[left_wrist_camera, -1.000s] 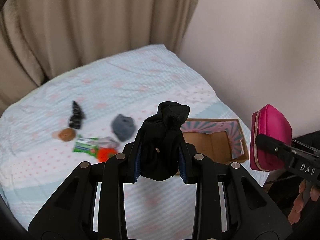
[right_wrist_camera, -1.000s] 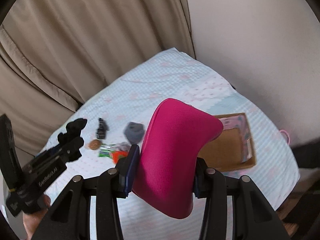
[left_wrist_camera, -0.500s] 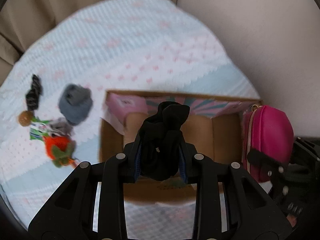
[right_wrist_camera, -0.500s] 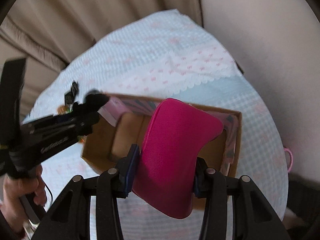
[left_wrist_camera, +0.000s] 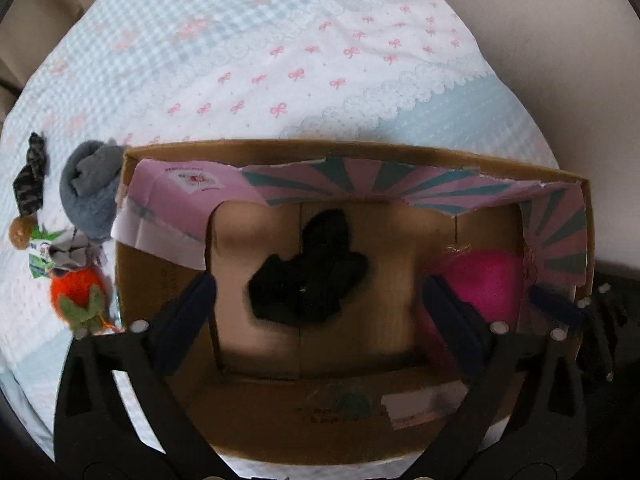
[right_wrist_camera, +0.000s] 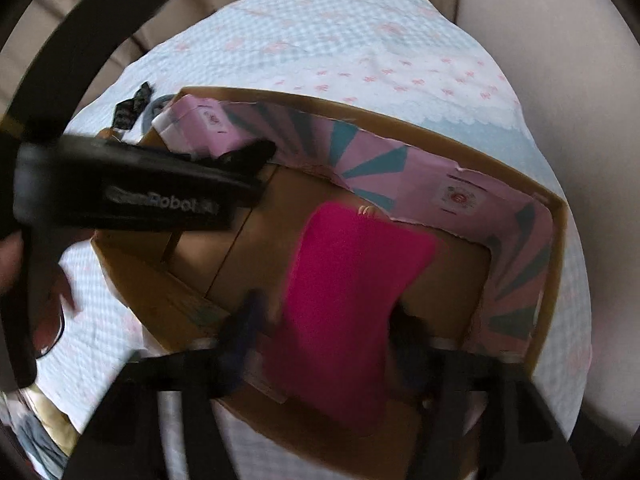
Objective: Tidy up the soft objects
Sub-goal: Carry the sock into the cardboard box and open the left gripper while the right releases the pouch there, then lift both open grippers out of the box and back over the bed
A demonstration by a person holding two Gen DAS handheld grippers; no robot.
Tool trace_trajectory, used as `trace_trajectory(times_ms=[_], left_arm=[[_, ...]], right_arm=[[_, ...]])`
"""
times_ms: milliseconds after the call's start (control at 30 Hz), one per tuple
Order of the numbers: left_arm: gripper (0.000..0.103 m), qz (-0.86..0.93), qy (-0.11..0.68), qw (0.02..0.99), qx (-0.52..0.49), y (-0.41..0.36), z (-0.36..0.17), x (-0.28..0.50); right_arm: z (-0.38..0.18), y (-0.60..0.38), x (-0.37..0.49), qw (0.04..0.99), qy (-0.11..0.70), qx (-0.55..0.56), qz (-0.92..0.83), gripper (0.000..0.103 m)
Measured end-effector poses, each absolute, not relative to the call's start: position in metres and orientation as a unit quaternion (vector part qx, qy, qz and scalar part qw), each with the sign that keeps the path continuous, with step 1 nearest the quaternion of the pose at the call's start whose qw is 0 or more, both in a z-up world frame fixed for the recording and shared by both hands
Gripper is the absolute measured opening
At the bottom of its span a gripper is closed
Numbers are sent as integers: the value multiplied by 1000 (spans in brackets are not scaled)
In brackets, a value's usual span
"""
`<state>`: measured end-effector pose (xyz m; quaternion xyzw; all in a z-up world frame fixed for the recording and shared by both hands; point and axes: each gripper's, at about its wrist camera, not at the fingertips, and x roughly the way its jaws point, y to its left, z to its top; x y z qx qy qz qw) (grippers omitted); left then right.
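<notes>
Left wrist view, left to right. At 9 o'clock on the bed (left_wrist_camera: 280,40), outside the box (left_wrist_camera: 360,148): striped cloth (left_wrist_camera: 30,176), brown ball (left_wrist_camera: 22,229), grey sock roll (left_wrist_camera: 90,188), a green-white packet (left_wrist_camera: 40,252) under a grey scrap (left_wrist_camera: 70,250), orange plush (left_wrist_camera: 78,288). All sit close together just left of the box's left wall, the sock roll touching its corner.

Centre: black cloth (left_wrist_camera: 308,276) lies loose in the box, blurred, no finger touching it. Left gripper (left_wrist_camera: 320,296) has its fingers spread wide, one at 8 o'clock, one at 4 o'clock, the cloth between and beyond them.

At 3 o'clock: pink pouch (left_wrist_camera: 484,280) in the right part of the box, near the right wall.

Right wrist view: left gripper's body crosses at 9 o'clock. Pink pouch (right_wrist_camera: 352,300) fills the centre, inside the box (right_wrist_camera: 560,240), between the fingers of the right gripper (right_wrist_camera: 324,332). Fingers are smeared by motion; cannot tell whether they pinch the pouch or have let go.

Progress, as a judgement: two soft items are in the box, black cloth delivered, pouch in or nearly so. Left to do: the cluster at 9 o'clock, five or six pieces, none yet boxed. Roughly a quarter to a third done.
</notes>
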<state>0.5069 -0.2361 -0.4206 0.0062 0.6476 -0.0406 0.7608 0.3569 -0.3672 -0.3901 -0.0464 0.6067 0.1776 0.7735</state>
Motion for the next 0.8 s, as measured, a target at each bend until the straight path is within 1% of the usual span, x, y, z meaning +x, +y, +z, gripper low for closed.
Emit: trace_trajectory(times_ms=[33,233,433,633,800], left_arm=[[103,-41,650,759,7,-236,-422,507],[103,-47,653,756,8,-235,-419,504],[103,-48,640,767,2,-234,-400,498],[103,-54,617,785,-2,-234,-365,487],[103,-61,592,803,-12,-230,-325,470]], right_arm=[[-390,-367,354,777,599,-46,185,103],[-390,-368,347,781,594,-43,188,103],[-376,-371,344,791,585,-36,177,103],[-349,-370,335,804,570,-38,163,103],[-317,-367,324,814,558,-39,156,103]])
